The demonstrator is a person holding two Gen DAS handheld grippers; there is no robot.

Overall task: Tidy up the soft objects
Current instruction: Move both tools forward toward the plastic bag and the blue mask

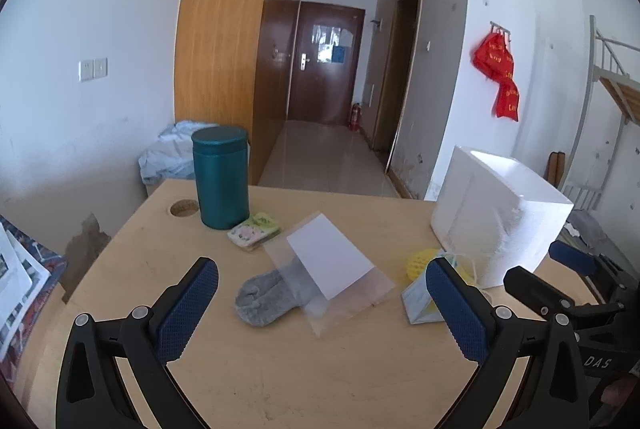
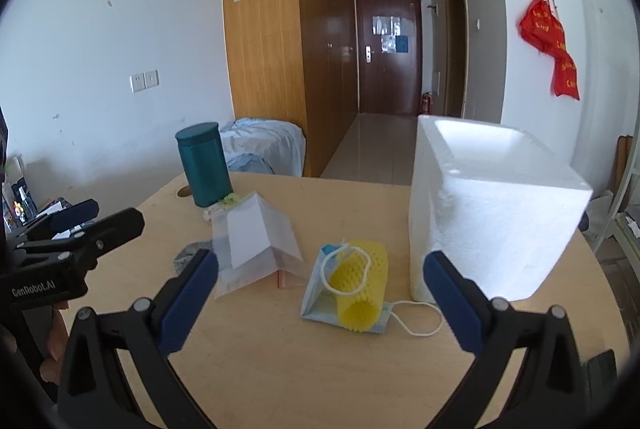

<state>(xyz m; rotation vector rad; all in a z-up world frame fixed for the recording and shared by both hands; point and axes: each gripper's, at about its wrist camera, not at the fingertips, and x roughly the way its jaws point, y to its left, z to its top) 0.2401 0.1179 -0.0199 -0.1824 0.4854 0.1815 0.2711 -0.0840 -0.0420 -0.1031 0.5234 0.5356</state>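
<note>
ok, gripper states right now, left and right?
Left gripper: open, holding nothing, above the table near the grey sock.
Right gripper: open, holding nothing, facing the yellow foam net.

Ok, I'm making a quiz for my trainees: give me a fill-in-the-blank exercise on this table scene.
1. The grey sock pokes out from under a clear plastic ____.
2. The yellow foam mesh sleeve lies on a face ____.
3. The dark teal cylindrical canister stands ____.
4. Both the left gripper and the right gripper are ____.

Missing: bag; mask; upright; open
</note>
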